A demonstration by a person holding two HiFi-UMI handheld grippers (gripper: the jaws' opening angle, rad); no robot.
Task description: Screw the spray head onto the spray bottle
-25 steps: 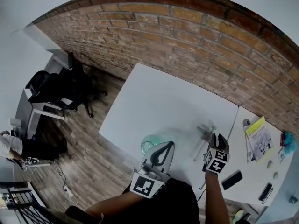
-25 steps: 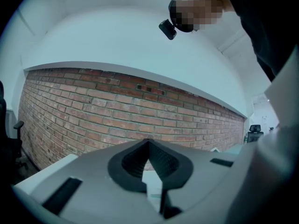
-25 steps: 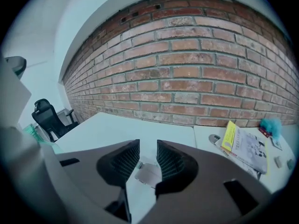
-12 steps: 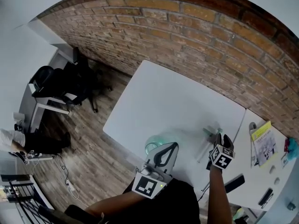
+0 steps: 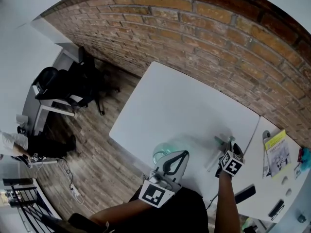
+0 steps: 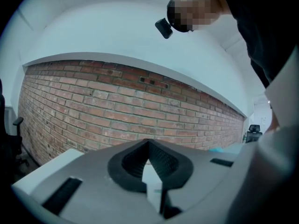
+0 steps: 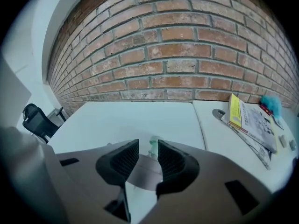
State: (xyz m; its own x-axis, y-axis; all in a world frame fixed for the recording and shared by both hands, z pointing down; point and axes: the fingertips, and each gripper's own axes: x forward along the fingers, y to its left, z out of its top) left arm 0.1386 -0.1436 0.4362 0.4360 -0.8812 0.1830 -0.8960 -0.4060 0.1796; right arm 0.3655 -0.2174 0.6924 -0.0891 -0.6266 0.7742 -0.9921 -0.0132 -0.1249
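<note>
Teal see-through bottle (image 5: 162,152) sits at the near edge of the white desk (image 5: 170,101), just beside the left tongs (image 6: 149,147). Those are fully closed, nothing between them. Spray head (image 7: 153,147) lies by the desk's right edge, well apart from the bottle. Right tongs (image 7: 148,153) tilt down over it with a narrow gap, spray head between them, no clear pinch.

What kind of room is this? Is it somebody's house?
Probably an office or work room, not a home. There is a bare brick wall, plain white tables standing side by side, and a black office chair on the wooden floor.
</note>
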